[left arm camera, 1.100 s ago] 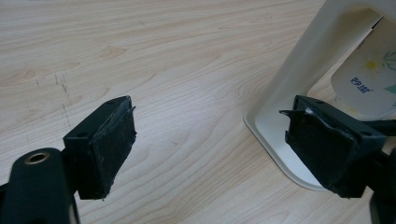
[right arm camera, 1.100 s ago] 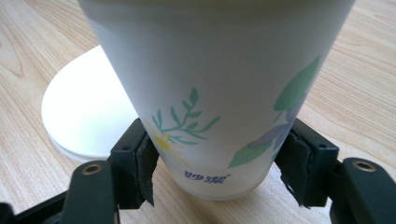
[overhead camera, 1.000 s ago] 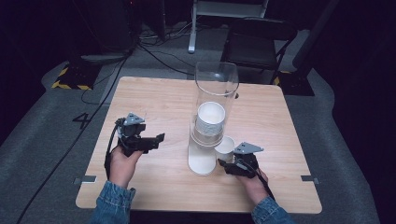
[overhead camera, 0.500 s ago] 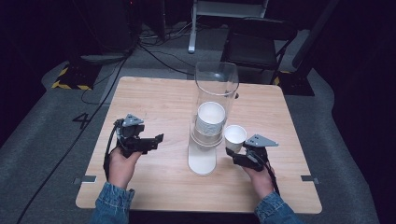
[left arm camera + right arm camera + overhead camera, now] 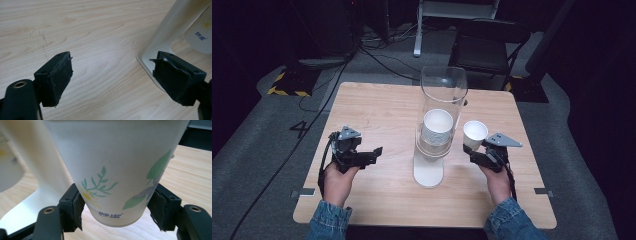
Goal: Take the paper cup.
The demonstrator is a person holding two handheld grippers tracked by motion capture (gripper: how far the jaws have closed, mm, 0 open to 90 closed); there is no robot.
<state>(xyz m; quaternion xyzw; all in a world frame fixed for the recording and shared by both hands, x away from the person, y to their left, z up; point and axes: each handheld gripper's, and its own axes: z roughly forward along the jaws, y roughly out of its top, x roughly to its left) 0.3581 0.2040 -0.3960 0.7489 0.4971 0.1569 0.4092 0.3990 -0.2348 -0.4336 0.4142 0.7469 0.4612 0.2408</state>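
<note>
A white paper cup [image 5: 475, 133] with a flower print [image 5: 117, 170] is held upright and off the table, just right of the clear tube dispenser [image 5: 443, 97]. My right gripper [image 5: 474, 151] [image 5: 117, 211] is shut on the cup's lower part, a pad on each side. A stack of cups [image 5: 437, 128] sits inside the tube, above its white stand [image 5: 428, 172]. Left of the stand, my left gripper [image 5: 373, 153] [image 5: 112, 75] stays low over the table with its jaws open and nothing between them. The stand [image 5: 160, 37] and the stack's bottom cup [image 5: 201, 31] appear past its right jaw.
The wooden table [image 5: 377, 110] has bare board to the left and behind the dispenser. A black chair [image 5: 489, 47] and cables lie on the floor beyond the far edge. Yellow-black tape [image 5: 287, 91] marks the floor at far left.
My right gripper has risen and moved right, carrying the cup from under the dispenser out beside the tube. The left gripper has stayed put.
</note>
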